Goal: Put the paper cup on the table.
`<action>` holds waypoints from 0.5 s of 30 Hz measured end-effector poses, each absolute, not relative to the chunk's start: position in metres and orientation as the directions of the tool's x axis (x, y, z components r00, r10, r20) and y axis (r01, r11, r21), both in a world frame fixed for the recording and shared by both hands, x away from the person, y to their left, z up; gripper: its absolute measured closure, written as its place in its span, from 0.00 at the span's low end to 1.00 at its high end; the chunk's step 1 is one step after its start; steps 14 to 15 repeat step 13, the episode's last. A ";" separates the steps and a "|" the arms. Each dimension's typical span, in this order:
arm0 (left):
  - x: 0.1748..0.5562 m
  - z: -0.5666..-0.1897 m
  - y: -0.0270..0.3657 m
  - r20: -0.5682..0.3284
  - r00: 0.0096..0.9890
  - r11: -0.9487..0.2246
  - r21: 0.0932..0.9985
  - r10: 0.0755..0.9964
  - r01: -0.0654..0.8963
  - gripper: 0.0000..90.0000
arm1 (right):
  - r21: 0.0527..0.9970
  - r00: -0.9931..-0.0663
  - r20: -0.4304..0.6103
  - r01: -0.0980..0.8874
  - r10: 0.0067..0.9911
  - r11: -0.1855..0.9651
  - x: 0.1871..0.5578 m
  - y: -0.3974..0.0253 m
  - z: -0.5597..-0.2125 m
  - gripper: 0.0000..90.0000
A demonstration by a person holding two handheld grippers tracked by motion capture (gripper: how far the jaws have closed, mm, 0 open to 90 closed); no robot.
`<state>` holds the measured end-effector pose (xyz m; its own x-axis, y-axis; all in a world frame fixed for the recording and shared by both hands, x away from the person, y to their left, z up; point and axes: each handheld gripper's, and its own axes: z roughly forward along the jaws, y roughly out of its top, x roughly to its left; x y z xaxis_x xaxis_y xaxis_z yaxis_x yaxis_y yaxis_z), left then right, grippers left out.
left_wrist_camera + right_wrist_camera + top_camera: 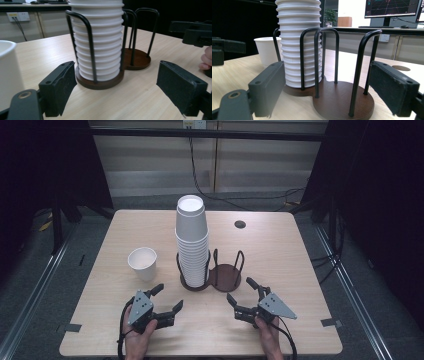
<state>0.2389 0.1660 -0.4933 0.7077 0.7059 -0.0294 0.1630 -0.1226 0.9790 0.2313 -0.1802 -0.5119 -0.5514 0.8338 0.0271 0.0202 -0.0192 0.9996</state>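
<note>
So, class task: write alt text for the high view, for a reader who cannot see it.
A tall stack of white paper cups stands in one side of a two-ring wire holder on a wooden table, with a single cup to its left. Nearer the camera, a person's left tool and right tool rest open, holding nothing.

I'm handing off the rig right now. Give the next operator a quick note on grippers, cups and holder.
Left gripper: open, holding nothing, resting on the table.
Right gripper: open, holding nothing, near the holder's vacant ring.
Cup stack: upside down in the left ring of the two-ring holder.
Single cup: upright on the table, left of the holder, untouched.
Right ring vacant; the loose cup is probably next.
</note>
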 end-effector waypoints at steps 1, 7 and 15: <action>0.238 -0.495 0.165 -0.028 0.714 -0.123 0.979 0.700 0.160 0.17 | 1.000 -0.553 0.027 0.021 0.833 -0.019 0.231 -0.180 -0.512 0.15; 0.235 -0.504 0.152 -0.016 0.730 -0.129 0.981 0.684 0.143 0.18 | 1.000 -0.553 0.027 0.021 0.833 -0.018 0.231 -0.180 -0.512 0.15; 0.231 -0.508 0.155 0.001 0.735 -0.052 0.998 0.678 0.047 0.17 | 1.000 -0.553 0.027 0.020 0.833 -0.018 0.231 -0.180 -0.512 0.15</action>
